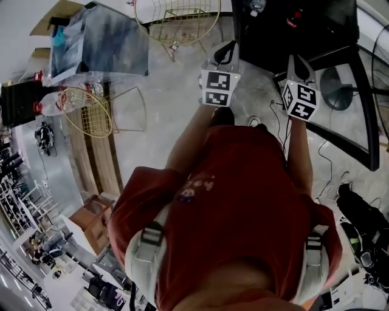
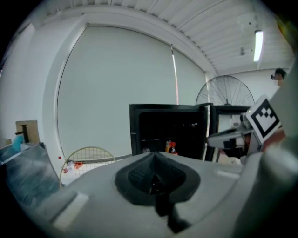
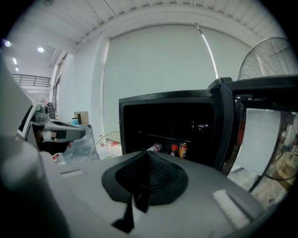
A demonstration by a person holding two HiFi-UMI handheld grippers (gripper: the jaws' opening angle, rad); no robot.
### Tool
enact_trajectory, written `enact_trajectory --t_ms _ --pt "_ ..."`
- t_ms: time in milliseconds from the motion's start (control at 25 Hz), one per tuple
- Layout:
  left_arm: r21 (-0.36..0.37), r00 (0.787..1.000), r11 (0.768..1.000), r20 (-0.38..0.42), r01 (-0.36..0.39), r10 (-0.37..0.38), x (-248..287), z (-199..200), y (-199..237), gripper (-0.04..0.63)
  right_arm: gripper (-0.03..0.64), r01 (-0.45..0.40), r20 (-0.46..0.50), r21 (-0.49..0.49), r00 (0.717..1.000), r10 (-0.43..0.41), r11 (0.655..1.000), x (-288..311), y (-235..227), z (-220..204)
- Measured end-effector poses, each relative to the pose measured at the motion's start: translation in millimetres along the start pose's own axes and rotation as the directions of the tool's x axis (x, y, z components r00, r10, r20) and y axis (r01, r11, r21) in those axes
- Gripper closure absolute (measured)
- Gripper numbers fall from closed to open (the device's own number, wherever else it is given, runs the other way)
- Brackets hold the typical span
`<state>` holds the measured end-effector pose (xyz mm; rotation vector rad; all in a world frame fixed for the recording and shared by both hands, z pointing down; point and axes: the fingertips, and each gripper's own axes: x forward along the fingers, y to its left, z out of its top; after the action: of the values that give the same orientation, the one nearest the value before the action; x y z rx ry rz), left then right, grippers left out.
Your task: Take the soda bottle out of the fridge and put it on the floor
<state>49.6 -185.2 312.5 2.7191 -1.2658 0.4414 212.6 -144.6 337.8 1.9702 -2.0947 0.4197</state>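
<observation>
A black fridge (image 3: pixel 167 125) stands open ahead of both grippers. On its shelf a small dark soda bottle with a red cap (image 3: pixel 174 150) stands beside an orange can (image 3: pixel 183 149), and a white-labelled bottle (image 3: pixel 155 148) lies to their left. The left gripper view shows the same soda bottle (image 2: pixel 173 148) far off. My left gripper (image 2: pixel 153 155) is shut and holds nothing. My right gripper (image 3: pixel 146 155) is likewise shut and empty. In the head view both are held out side by side, left gripper (image 1: pixel 226 50) and right gripper (image 1: pixel 299 62), short of the fridge (image 1: pixel 273 24).
The fridge door (image 3: pixel 249 135) hangs open at the right, with a standing fan (image 3: pixel 274 60) behind it. Gold wire baskets (image 1: pixel 176 18) (image 1: pixel 91 112) and a plastic-covered box (image 1: pixel 100 42) sit to the left. Cables (image 1: pixel 328 173) trail over the floor at the right.
</observation>
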Motion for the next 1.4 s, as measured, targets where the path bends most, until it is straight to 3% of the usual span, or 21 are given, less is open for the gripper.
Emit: enact_trajectory --t_ms 280,480,880,1400 --pt "0.038 0.989 0.989 0.021 0.145 -0.146 33 13 34 0.597 0.617 0.135 0.013 0.038 0.991 -0.135 0.99 28 15 20" --pt "0.067 0.978 0.976 0.015 0.207 -0.209 54 18 38 0.597 0.617 0.201 0.025 0.056 0.979 -0.203 0.978 30 6 23" --pt "0.067 0.979 0.979 0.047 0.194 -0.197 85 39 9 0.597 0.617 0.178 0.046 0.048 0.983 -0.18 0.983 38 -36 31" --pt "0.058 0.983 0.982 0.041 0.177 -0.18 101 35 -8 0.596 0.617 0.156 0.028 0.068 0.987 -0.158 0.985 47 -56 22"
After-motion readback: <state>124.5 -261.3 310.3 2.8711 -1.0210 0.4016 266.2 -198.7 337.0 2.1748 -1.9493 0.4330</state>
